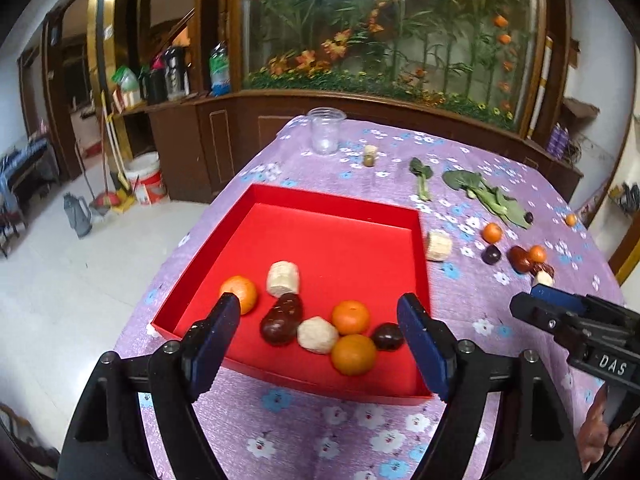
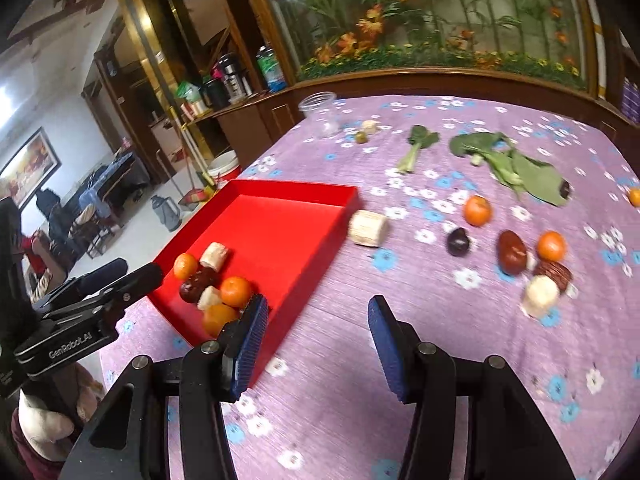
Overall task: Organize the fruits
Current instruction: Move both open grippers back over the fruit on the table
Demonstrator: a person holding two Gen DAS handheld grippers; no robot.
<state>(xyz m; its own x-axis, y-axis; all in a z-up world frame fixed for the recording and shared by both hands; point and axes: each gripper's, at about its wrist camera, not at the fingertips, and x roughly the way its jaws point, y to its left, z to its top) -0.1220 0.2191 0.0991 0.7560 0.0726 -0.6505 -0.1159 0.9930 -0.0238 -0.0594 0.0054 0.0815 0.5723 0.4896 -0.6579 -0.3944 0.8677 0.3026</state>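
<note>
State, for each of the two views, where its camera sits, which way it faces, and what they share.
Left wrist: sits on the left tongs, open, facing down over the red tray; the right tongs enter at right.
Right wrist: sits on the right tongs, open, facing the purple tablecloth; the left tongs show at left.
Shared: tray, greens, plastic cup.

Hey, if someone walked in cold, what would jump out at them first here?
Probably the bright red tray on the purple flowered tablecloth, with oranges, dark fruits and pale chunks bunched in its near part. More fruit lies loose to its right, near leafy greens. Both the left gripper and right gripper are open and hold nothing.
</note>
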